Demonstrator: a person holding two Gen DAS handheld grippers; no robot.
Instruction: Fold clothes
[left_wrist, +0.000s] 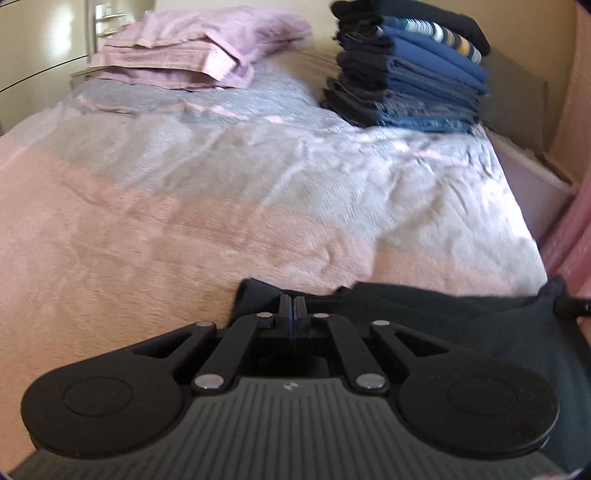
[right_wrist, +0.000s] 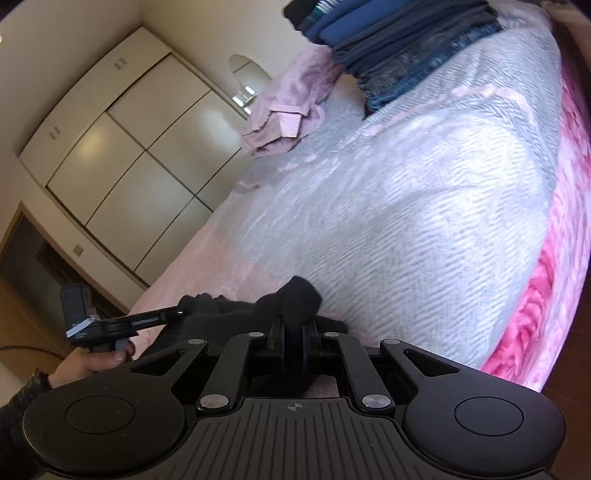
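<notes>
A black garment (right_wrist: 295, 299) is pinched by both closed grippers, left gripper (left_wrist: 294, 314) and right gripper (right_wrist: 293, 332), low in frame; thin bites could slip when lifted.

Support: a bed (left_wrist: 258, 177) with a woven cover, pale grey-blue over the far part and pale pink over the near part, lightly wrinkled.
Bed's right side: a bright pink patterned blanket (right_wrist: 539, 302) shows along the edge, under the cover.
Far right on the bed: a tall stack of folded clothes (left_wrist: 410, 70), black, navy and denim blue, with one striped piece near the top.
Far left on the bed: lilac pillows (left_wrist: 195, 51), one lying on another, near the stack but apart from it.
Near edge: a black garment (left_wrist: 461, 317) lies on the pink part, bunched and partly lifted.
</notes>
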